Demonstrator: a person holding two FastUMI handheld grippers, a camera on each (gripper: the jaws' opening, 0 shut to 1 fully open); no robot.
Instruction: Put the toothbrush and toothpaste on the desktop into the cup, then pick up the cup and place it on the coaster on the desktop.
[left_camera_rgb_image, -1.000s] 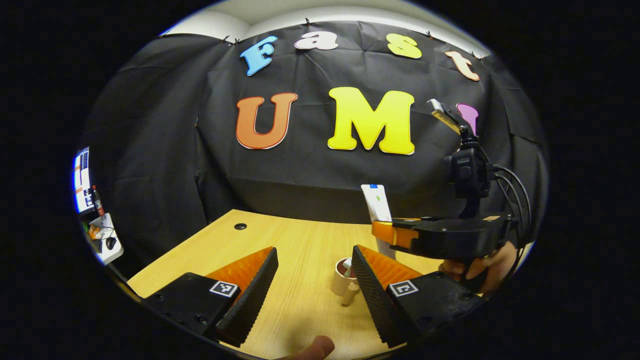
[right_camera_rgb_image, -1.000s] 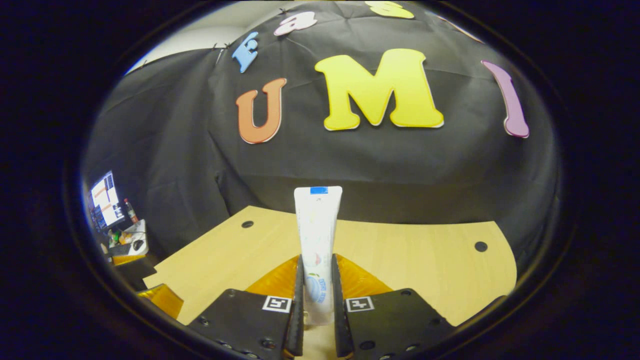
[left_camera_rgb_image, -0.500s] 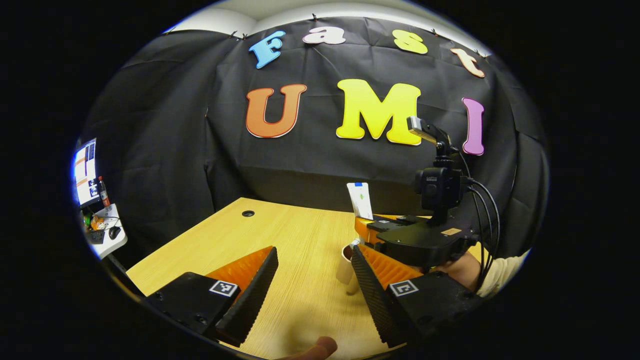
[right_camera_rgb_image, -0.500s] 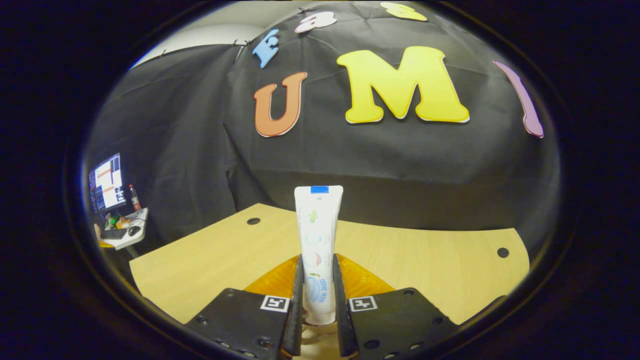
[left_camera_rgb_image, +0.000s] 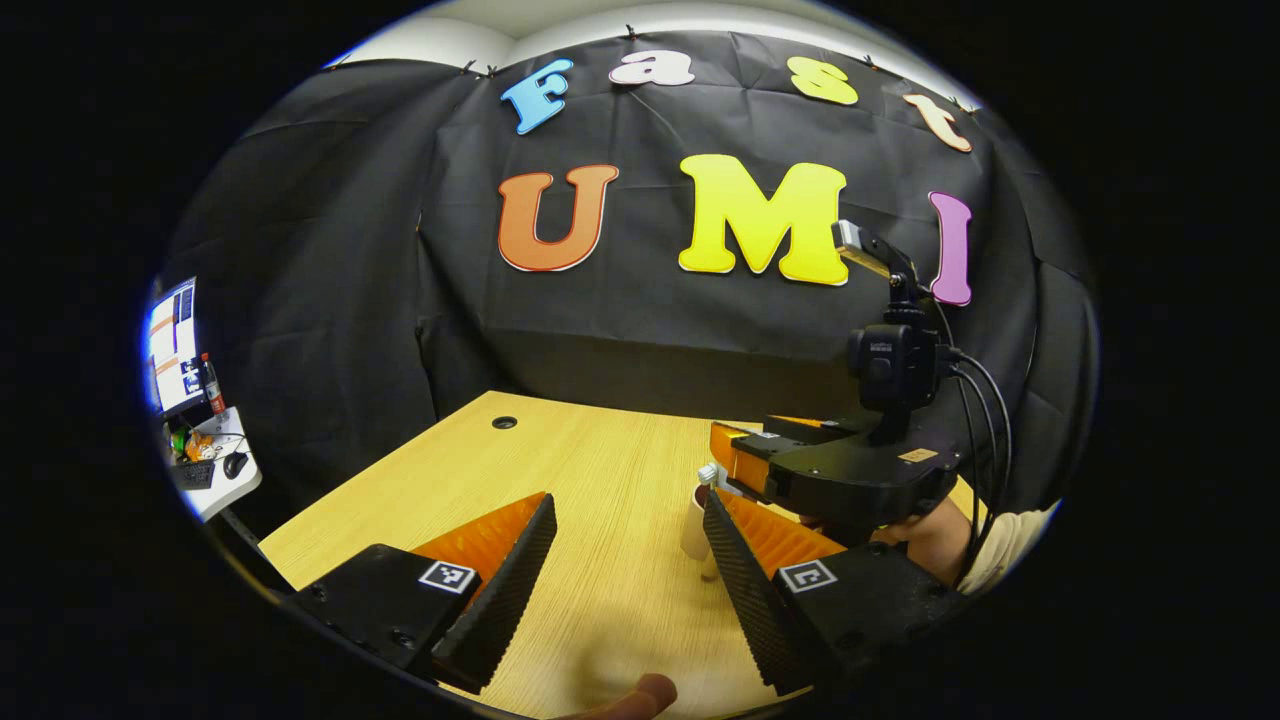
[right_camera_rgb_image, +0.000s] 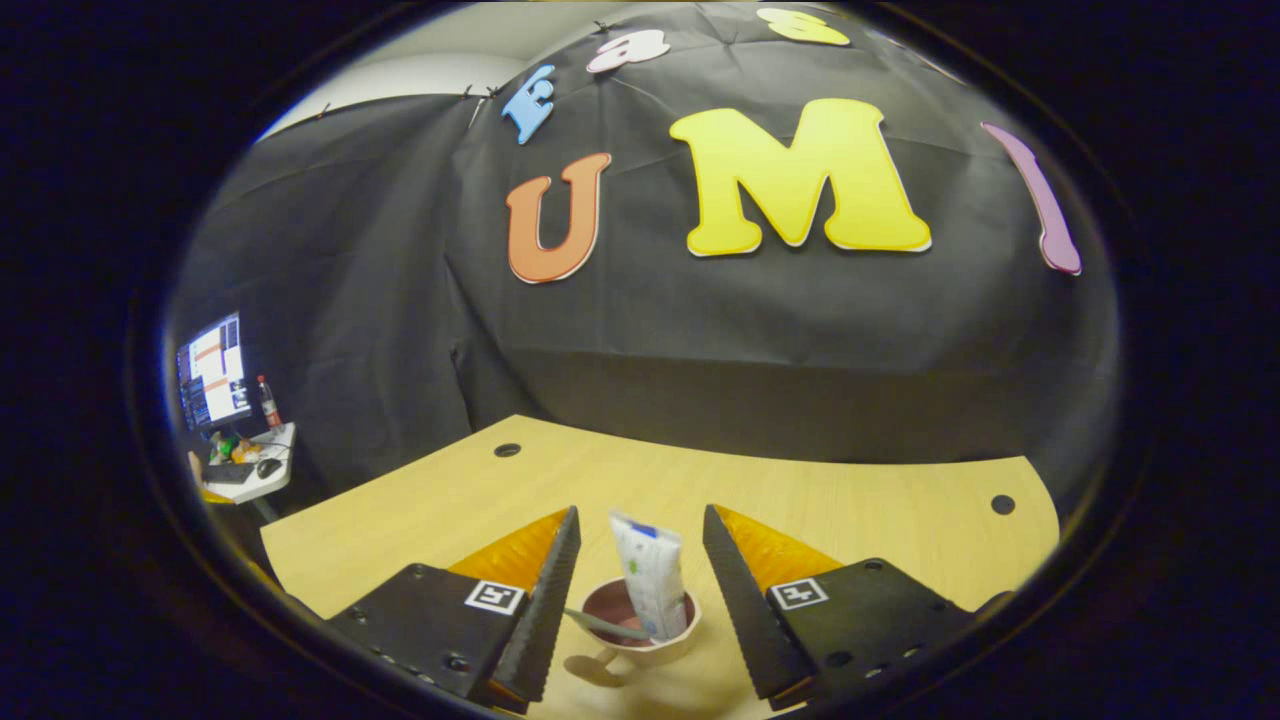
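In the right gripper view a cream cup (right_camera_rgb_image: 668, 648) with a dark red inside stands on the wooden desktop (right_camera_rgb_image: 850, 500), just below and between my fingers. The white toothpaste tube (right_camera_rgb_image: 650, 580) leans upright in it, beside the toothbrush handle (right_camera_rgb_image: 598, 622). My right gripper (right_camera_rgb_image: 640, 516) is open above the cup and touches nothing. In the left gripper view my left gripper (left_camera_rgb_image: 628, 500) is open and holds nothing. The cup (left_camera_rgb_image: 694, 520) shows past its right finger, partly hidden. The right gripper (left_camera_rgb_image: 724, 464) hovers over it, held by a hand (left_camera_rgb_image: 930, 540).
A side table with a monitor (left_camera_rgb_image: 172, 345) and clutter stands off the desk's left edge, also in the right gripper view (right_camera_rgb_image: 215, 372). Cable holes (right_camera_rgb_image: 507, 450) (right_camera_rgb_image: 1001, 504) mark the desktop's far corners. A fingertip (left_camera_rgb_image: 632, 695) shows at the bottom of the left gripper view.
My right gripper was shut on the upright toothpaste tube; it has opened and the tube now stands in the cup. The left gripper has stayed open and almost still.
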